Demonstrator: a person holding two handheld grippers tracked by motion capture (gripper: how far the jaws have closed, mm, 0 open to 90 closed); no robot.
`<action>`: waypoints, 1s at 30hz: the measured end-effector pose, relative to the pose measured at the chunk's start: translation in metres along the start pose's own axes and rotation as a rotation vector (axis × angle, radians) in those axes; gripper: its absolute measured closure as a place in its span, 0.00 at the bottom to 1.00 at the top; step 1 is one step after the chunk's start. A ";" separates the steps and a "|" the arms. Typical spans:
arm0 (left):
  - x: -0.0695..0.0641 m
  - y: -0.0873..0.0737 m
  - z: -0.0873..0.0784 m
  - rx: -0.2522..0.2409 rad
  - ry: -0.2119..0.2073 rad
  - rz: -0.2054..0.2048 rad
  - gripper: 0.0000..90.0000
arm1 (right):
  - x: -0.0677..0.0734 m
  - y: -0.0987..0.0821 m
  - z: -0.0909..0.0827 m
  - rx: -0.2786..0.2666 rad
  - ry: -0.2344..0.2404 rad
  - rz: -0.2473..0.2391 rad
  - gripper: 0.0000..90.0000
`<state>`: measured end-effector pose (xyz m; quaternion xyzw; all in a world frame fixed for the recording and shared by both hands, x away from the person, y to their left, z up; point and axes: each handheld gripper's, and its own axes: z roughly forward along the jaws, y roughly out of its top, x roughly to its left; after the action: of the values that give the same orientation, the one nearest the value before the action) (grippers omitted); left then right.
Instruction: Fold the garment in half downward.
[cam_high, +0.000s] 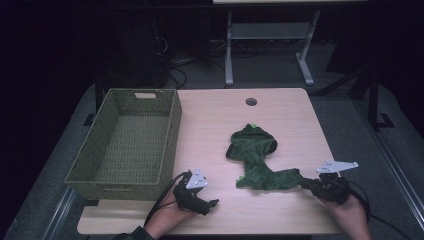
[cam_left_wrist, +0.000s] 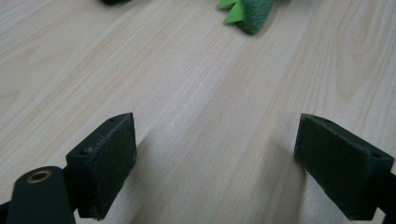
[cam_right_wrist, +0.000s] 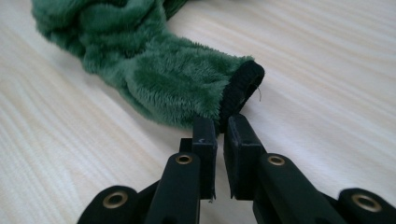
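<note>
The right gripper (cam_right_wrist: 219, 123) has its two fingers (cam_right_wrist: 204, 140) drawn close together, pinched on the black cuff (cam_right_wrist: 243, 88) at the end of one sleeve of a green fleece garment (cam_right_wrist: 154, 74). Just a thin slit is left between the fingers, and the cuff's edge sits in it at the tips. From above, that gripper (cam_high: 306, 183) lies low at the near right of the worktop (cam_high: 210, 125), held by the person's right hand (cam_high: 350, 215).

The left gripper (cam_left_wrist: 215, 158) has its two fingers (cam_left_wrist: 105, 156) spread wide with bare wood between them, holding nothing. It rests near the front edge, just beside the near corner of the basket, in the person's left hand (cam_high: 167, 217), well apart from the garment.

There is one garment (cam_high: 255, 157), fuzzy and dark green with small bright green spikes (cam_left_wrist: 233, 11). It lies crumpled a little right of the worktop's middle, one sleeve stretched toward the right gripper. One woven green basket (cam_high: 107, 165) stands on the left side of the worktop. One round cable hole (cam_high: 251, 102) sits near the far edge.
</note>
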<state>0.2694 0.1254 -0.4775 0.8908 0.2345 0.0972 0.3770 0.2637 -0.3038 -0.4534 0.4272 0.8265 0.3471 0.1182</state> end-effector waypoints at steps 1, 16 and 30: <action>0.000 0.000 0.000 0.000 0.000 0.000 0.14 | -0.001 0.001 -0.002 -0.004 0.001 0.003 0.92; 0.000 0.001 0.001 -0.002 -0.001 -0.001 0.14 | 0.022 0.039 -0.008 -0.114 0.072 -0.108 0.93; 0.000 0.001 0.001 -0.005 -0.001 -0.003 0.14 | 0.050 0.066 -0.003 -0.154 0.195 -0.254 0.93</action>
<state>0.2702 0.1238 -0.4778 0.8896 0.2354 0.0970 0.3793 0.2727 -0.2395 -0.4014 0.2733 0.8523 0.4316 0.1128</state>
